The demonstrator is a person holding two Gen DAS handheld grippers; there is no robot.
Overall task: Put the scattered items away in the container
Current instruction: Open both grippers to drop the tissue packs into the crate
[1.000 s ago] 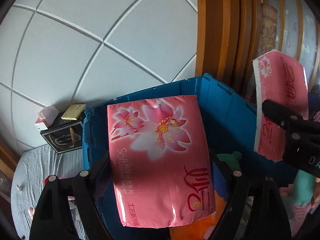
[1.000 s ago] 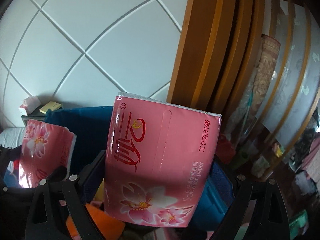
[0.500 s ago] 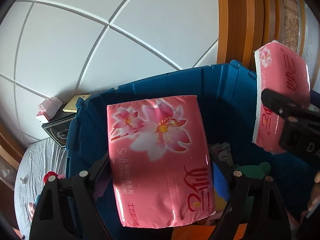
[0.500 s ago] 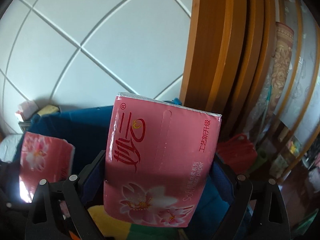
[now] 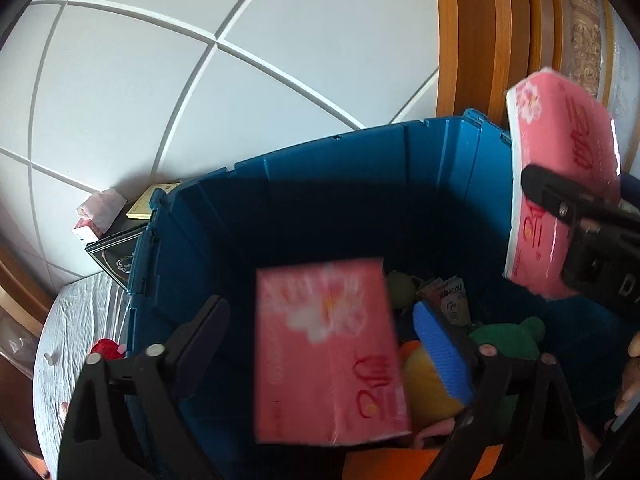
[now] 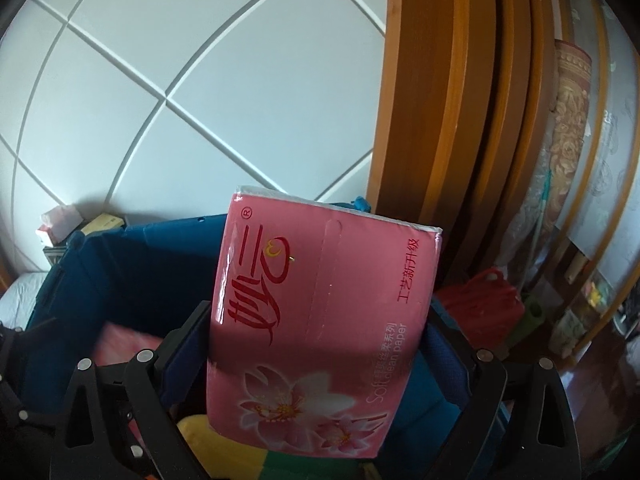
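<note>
Already the left gripper has let go: its fingers have just been spreading and now stand wide, with clear gaps either side of the pink tissue pack between them. That pack is blurred and sits low inside the blue container, so I judge it is dropping onto the soft toys heaped at the bottom, which should cushion it.

Over on the other side, the right gripper hangs above the container's near corner with a second tissue pack upright between its fingers. Those fingers have just been easing apart as well, and a sliver of gap shows at each flank, though the pack looks sharp and not yet fallen. It seems held over the opening precisely so that release alone will deliver it.

Both hands tilt downward toward the opening. Beside the container, on the white-covered worktop, a dark box leans against the wall.
</note>
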